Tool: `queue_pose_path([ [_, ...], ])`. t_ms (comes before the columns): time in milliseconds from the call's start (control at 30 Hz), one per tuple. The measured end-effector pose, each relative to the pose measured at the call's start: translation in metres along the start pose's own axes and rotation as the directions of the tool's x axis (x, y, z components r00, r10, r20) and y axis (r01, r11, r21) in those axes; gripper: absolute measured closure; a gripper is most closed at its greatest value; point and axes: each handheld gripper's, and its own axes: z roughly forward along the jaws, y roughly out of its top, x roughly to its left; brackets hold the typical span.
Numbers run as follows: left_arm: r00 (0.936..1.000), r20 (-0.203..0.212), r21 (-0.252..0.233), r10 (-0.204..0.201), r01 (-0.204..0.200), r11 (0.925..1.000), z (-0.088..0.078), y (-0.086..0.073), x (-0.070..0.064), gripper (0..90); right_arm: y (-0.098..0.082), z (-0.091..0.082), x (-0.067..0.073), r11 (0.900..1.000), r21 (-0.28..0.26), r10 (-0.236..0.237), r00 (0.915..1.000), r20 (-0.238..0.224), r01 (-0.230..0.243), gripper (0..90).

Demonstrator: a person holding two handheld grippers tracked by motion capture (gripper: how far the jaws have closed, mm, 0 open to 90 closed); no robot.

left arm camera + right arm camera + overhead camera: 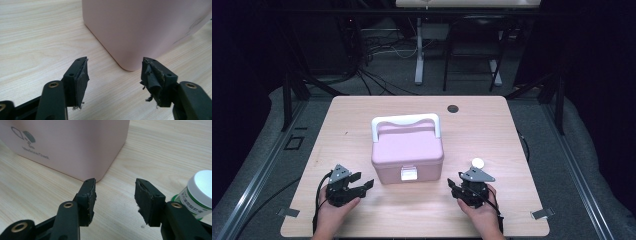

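A pink box point(407, 155) with a white handle point(405, 121) and a white front latch point(408, 174) stands closed in the middle of the wooden table point(492, 125). My left gripper point(364, 180) rests near the table's front left and points at the box's left front corner point(130, 66). Its jaws are open and hold nothing point(115, 75). At the front right, my right gripper point(454, 181) faces the box's right front corner point(67, 145), also open and empty point(115, 195). A small white-capped bottle point(477, 163) with a green label point(200, 192) stands just beside it.
A dark round hole point(453, 108) sits near the table's far edge. Beyond the table stand black frame posts, cables and the leg of a white desk point(419, 50). Bare wood lies between the grippers and in front of the box.
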Motion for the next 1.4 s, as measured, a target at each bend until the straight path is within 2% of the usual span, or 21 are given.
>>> queue_pose_path([
  [100,1.0,-0.008,-0.021,0.0,0.0,0.9998,0.0,0.001,0.001,42.1,0.0,0.002,0.002,1.0,0.01,-0.008,0.9999,-0.008,0.008,53.3],
  [167,0.9999,-0.014,-0.018,0.001,-0.001,0.9998,0.001,0.001,0.002,42.1,0.0,0.003,0.003,1.0,0.013,-0.008,0.9999,-0.011,0.008,53.4],
  [300,0.9991,0.002,-0.025,-0.043,0.043,0.9987,0.006,0.002,0.004,45.1,0.003,0.007,0.002,1.0,0.019,0.001,0.9999,-0.013,-0.001,55.6],
  [367,0.9987,0.006,-0.029,-0.051,0.051,0.9983,0.006,0.002,0.005,45.8,0.003,0.008,0.002,1.0,0.019,0.003,0.9999,-0.016,-0.003,55.7],
  [533,0.9979,-0.013,-0.037,-0.064,0.064,0.9973,0.007,0.003,0.007,47.9,0.008,0.014,0.002,1.0,0.017,0.014,0.9999,0.0,-0.014,57.0],
  [733,0.9966,-0.012,-0.052,-0.082,0.081,0.9954,0.009,0.007,0.005,51.3,0.01,0.016,0.001,1.0,0.0,0.029,0.9995,-0.011,-0.029,59.5],
  [867,0.9963,0.0,-0.055,-0.086,0.086,0.9948,0.011,0.009,0.006,55.2,0.011,0.018,0.0,1.0,-0.004,0.027,0.9995,-0.014,-0.027,61.1],
  [1000,0.9953,0.008,-0.034,-0.097,0.097,0.9947,0.017,0.01,0.008,58.2,0.014,0.025,-0.005,0.998,-0.01,0.057,0.9983,-0.016,-0.057,63.8],
  [1200,0.9949,0.025,-0.035,-0.098,0.099,0.9945,0.022,0.014,0.008,63.0,0.021,0.035,-0.006,0.998,-0.008,0.068,0.9975,-0.018,-0.068,67.9],
  [1267,0.995,0.026,-0.04,-0.096,0.097,0.9945,0.023,0.015,0.007,64.2,0.022,0.037,-0.005,0.998,-0.009,0.057,0.9983,-0.009,-0.057,69.5],
  [1333,0.9953,0.028,-0.04,-0.092,0.093,0.9948,0.024,0.016,0.006,66.1,0.023,0.042,-0.005,0.997,-0.015,0.07,0.9976,0.001,-0.07,71.2],
  [1400,0.9929,0.041,-0.05,-0.112,0.114,0.9922,0.024,0.017,0.008,67.0,0.023,0.045,-0.007,0.996,-0.022,0.087,0.9962,-0.006,-0.087,71.5],
])
